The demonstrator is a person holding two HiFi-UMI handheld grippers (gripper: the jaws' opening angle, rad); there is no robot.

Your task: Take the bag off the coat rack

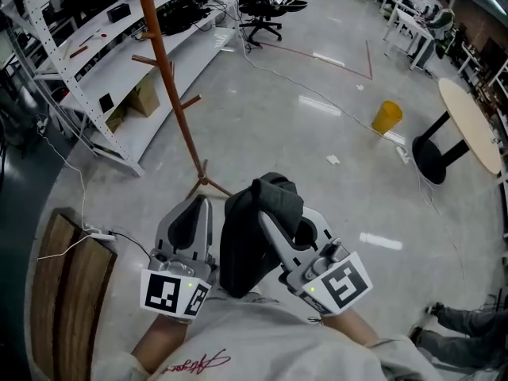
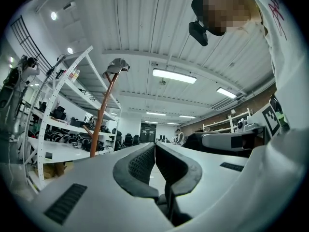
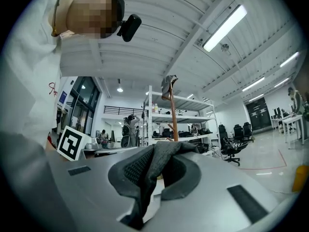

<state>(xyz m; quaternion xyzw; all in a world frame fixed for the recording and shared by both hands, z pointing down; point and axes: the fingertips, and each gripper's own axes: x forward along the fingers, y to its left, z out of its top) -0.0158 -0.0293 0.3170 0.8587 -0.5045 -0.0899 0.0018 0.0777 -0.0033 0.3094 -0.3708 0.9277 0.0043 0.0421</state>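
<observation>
A dark grey cloth bag [image 1: 248,236] hangs down from my right gripper [image 1: 274,205], which is shut on its fabric [image 3: 161,161] close to my chest. The bag is off the orange-brown coat rack [image 1: 171,94], which stands a step ahead on the floor with bare pegs. In the gripper views the rack's pole [image 2: 100,124] [image 3: 171,112] rises with a grey cap on top. My left gripper [image 1: 198,206] is beside the bag on its left, jaws shut with nothing between them [image 2: 154,161].
White shelving [image 1: 103,46] with boxes runs along the left behind the rack. A wooden bench [image 1: 67,292] sits at lower left. A yellow bin [image 1: 386,117] and a round table [image 1: 468,121] stand at right. Office chairs [image 1: 266,10] are farther back.
</observation>
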